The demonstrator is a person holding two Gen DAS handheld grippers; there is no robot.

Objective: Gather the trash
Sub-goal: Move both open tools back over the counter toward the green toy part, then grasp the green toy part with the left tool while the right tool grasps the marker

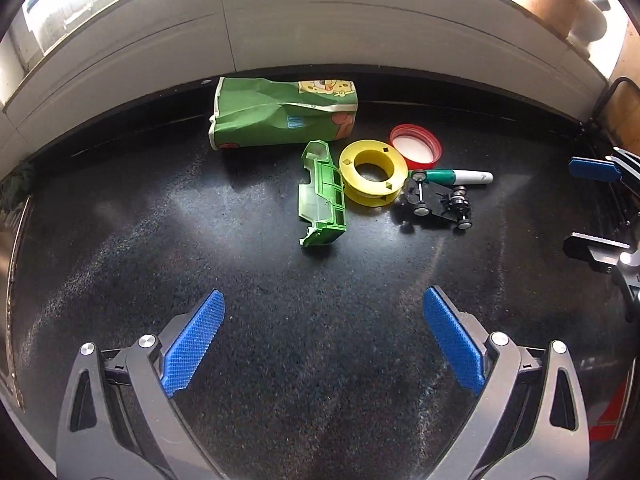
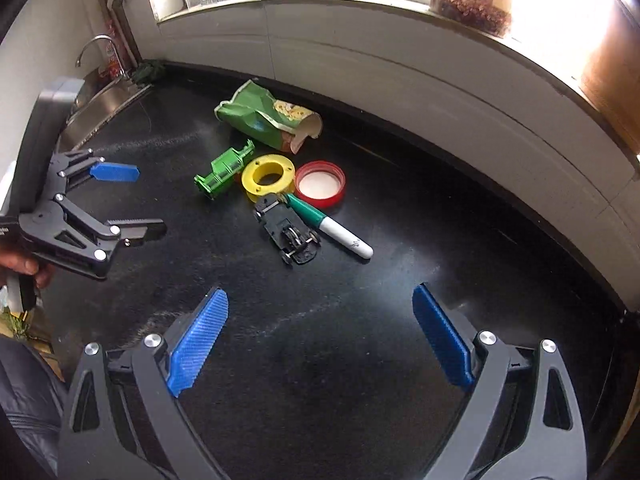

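- Black stone table [image 1: 160,240] carries the trash in one tight cluster near the back wall: crushed green carton [image 1: 280,116], green toy shell [image 1: 322,196], yellow spool [image 1: 374,178], red lid [image 1: 416,146], marker [image 1: 460,177], black toy chassis [image 1: 438,204].
- Left gripper [image 1: 322,340] released, nothing between its pads; right gripper [image 2: 320,336] likewise spread and empty. Both hover short of the pile.
- Risk: pieces touch or nearly touch, so closing on one likely nudges its neighbours. The marker can roll; the lid lies flat and looks hard to pinch.
- No bin visible in either view, so the drop point is unknown.
- Right wrist view alone shows the sink [image 2: 104,104], tap [image 2: 94,46], a hand [image 2: 24,268] and the carton's open end.
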